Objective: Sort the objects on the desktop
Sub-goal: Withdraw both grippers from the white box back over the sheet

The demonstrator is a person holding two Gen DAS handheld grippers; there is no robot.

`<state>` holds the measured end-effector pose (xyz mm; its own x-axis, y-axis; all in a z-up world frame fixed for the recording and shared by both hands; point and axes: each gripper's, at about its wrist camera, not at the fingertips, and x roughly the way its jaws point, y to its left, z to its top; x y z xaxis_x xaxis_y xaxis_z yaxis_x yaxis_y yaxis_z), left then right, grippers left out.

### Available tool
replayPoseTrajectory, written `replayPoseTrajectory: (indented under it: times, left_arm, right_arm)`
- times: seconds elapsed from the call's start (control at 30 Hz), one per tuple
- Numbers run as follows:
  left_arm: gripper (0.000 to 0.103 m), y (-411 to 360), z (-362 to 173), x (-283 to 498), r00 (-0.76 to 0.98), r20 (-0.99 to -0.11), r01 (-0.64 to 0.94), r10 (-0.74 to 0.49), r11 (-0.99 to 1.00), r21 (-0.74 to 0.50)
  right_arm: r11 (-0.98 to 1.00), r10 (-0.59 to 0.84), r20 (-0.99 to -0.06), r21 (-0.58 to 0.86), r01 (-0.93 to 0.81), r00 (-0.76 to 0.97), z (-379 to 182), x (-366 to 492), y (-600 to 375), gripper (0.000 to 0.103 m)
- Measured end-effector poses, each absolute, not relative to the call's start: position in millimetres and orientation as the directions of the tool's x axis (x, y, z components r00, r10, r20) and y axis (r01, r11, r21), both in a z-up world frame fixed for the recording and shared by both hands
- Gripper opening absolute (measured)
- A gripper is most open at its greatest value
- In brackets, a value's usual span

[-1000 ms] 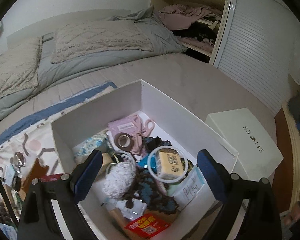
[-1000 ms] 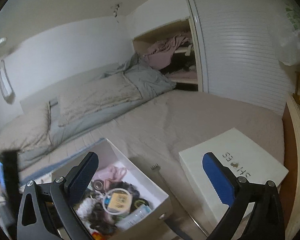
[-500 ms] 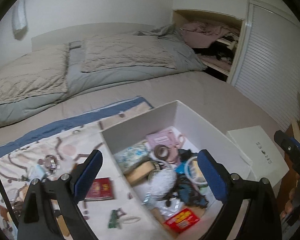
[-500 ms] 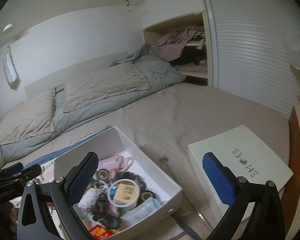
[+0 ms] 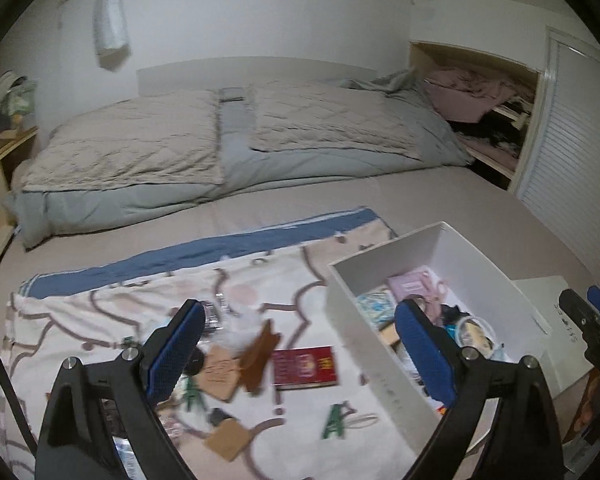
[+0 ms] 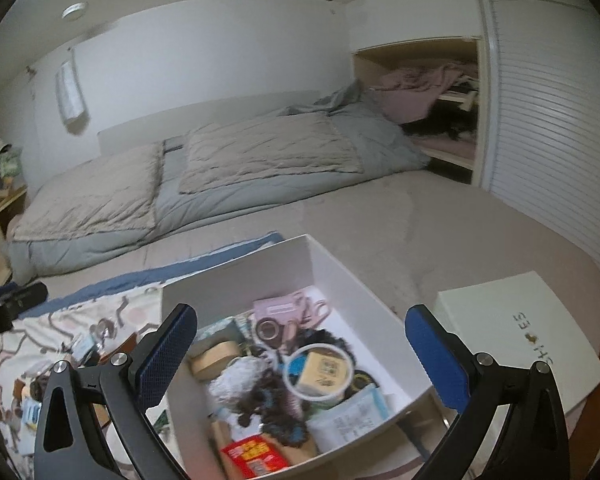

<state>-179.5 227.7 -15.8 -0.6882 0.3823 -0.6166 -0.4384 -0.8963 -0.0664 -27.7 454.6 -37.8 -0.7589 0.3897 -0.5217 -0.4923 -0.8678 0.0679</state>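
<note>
From the left wrist, my left tool (image 5: pixel 296 354) has swung away from the white box (image 5: pixel 370 354) and now looks over the patterned cloth (image 5: pixel 100 312), wide open and empty, with the red booklet (image 5: pixel 305 367) between its pads. That looks like my next pick.

From the right wrist, my right tool (image 6: pixel 300 354) has dropped nearer the box, also wide open and empty, over the already sorted clutter.

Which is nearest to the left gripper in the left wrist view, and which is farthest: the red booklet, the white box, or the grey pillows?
1. The red booklet, on the patterned cloth, lies just ahead between the fingers of the left gripper.
2. The white box, ahead to the right.
3. The grey pillows, far back at the head of the bed.
</note>
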Motion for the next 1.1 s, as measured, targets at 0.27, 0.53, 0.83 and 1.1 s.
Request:
replayPoseTrajectory:
  times: [0.27, 0.53, 0.83, 1.1]
  left_arm:
    - [0.097, 174.2, -14.7, -178.1, -0.721, -0.613, -0.367, 0.324, -0.928, -0.059]
    - [0.097, 122.5, -18.2, -177.4, -0.736, -0.618, -0.291, 0.276, -0.953, -0.08]
    - [0.097, 67.1, -22.4, -173.3, -0.756, -0.613, -0.2, 0.228, -0.973, -0.115]
    - [0.097, 27.5, -32.5, -168.2, -0.762, -0.622, -0.136, 0.18, -0.984, -0.119]
  right_arm:
    - [-0.912, 0.318, -0.535, 0.052, -0.406, -0.783, -36.9, -49.2, 413.3, 0.103]
    - [-0.94, 0.26, -0.537, 0.047, -0.337, -0.803, -35.5, -65.4, 373.7, 0.103]
    - [-0.967, 0.173, -0.562, 0.057, -0.247, -0.809, -40.8, -83.4, 330.2, 0.103]
    - [-0.985, 0.122, -0.584, 0.03, -0.172, -0.803, -47.6, -92.2, 293.9, 0.103]
